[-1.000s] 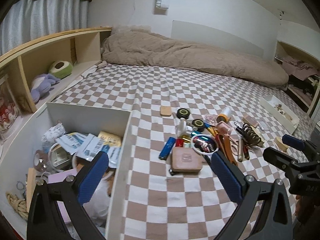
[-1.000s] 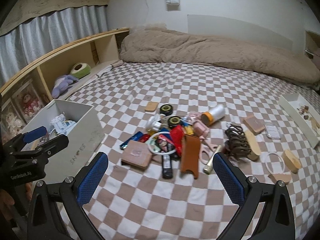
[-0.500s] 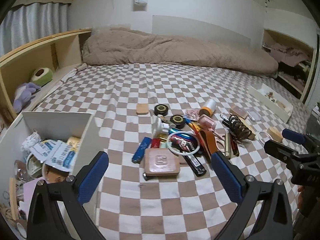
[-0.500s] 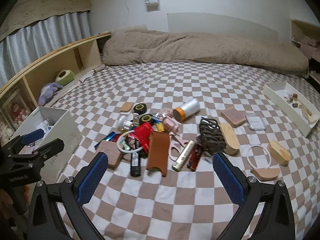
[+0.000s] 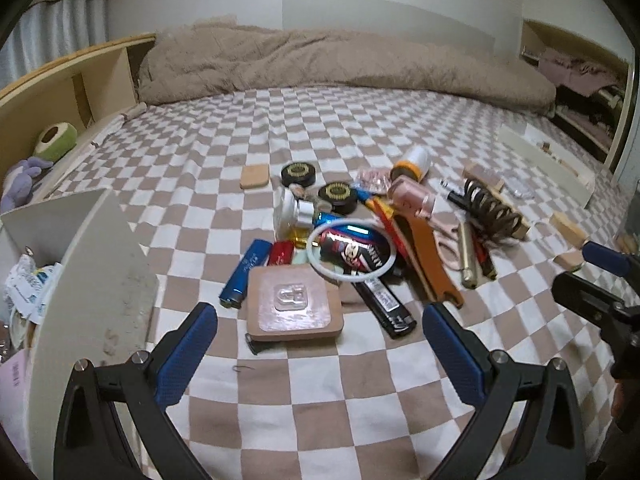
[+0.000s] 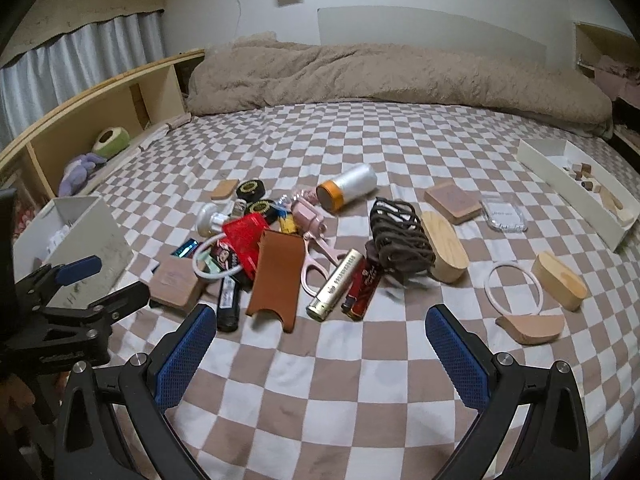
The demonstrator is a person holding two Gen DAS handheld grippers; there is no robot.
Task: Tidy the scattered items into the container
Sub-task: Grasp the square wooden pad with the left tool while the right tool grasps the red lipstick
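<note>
Surface: checked bed sheet (image 6: 320,380), with a beige duvet (image 6: 380,76) along the far edge and a shelf on the left side.
Container: white box (image 5: 92,280), at 9 o'clock from the left gripper; it already holds paper packets and small things.
Pile: the scattered items lie in one heap at 12 o'clock from both grippers, well apart from the box mouth.
Left gripper (image 5: 320,348): jaws wide apart, holding nothing, low over the sheet.
Right gripper (image 6: 322,346): jaws also wide apart, empty.
Key relation: the pink case (image 5: 294,302) lies flat just at 12 o'clock from the left gripper, between its two fingers in the view, its long side across the fingers. I judge the left hand is nearer to it and to the box, so this case is the likely next pick.
Right side choice: the brown sleeve (image 6: 276,276) and the gold lighter (image 6: 336,284) point their long axes toward 12–1 o'clock from the right gripper.
Count, lighters: blue lighter (image 5: 246,272), one black (image 5: 384,304), one gold, one or two red; about five, some are half hidden.
Count, rings: two white rings (image 6: 514,288), one in the heap.
Count, black tins: two (image 5: 298,174).
Count, wood ovals: two (image 6: 444,250), plus some flat wood pieces.
Other: one bottle (image 6: 348,190), one dark hair claw (image 6: 400,240), one pink scissors (image 6: 316,264), one white tray (image 6: 576,188) at 2 o'clock.
</note>
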